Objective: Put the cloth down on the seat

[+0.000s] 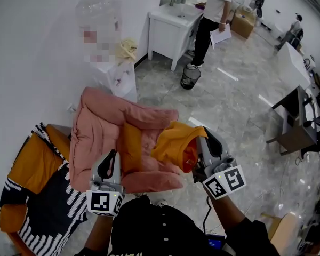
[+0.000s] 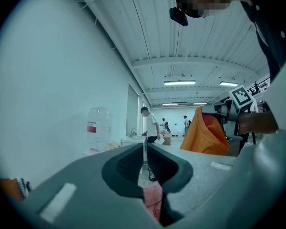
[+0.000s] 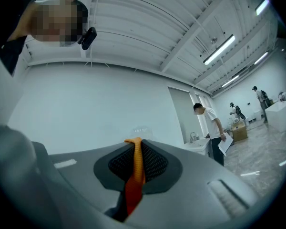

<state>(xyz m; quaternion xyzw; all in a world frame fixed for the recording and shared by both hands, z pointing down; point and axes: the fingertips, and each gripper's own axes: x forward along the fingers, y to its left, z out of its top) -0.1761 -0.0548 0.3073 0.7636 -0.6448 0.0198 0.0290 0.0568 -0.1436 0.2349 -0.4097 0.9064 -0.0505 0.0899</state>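
The left gripper (image 1: 113,158) has its jaws closed on the cloth (image 1: 117,126): in the left gripper view (image 2: 145,149) a pink fold (image 2: 152,199) is pinched low between the pads, while the tips above it stand almost together with only a slit between them

The right gripper (image 1: 202,137) is likewise clamped down, its jaws nearly together on a thin orange edge of the same cloth (image 3: 135,178), which runs up between the pads and pokes out over the tips in the right gripper view (image 3: 138,149)

The cloth, a padded pink piece with an orange inner side (image 1: 176,143), hangs bunched between the two grippers and bulges out beyond their tips, away from the person. Its pink bulk lies ahead of the left gripper; the orange part sits against the right gripper's jaws and shows off to the right in the left gripper view (image 2: 205,132)

The seat (image 1: 37,188), covered in orange with black-and-white pattern, lies to the left of the left gripper and lower. The cloth is held up clear of it, just beside its right edge
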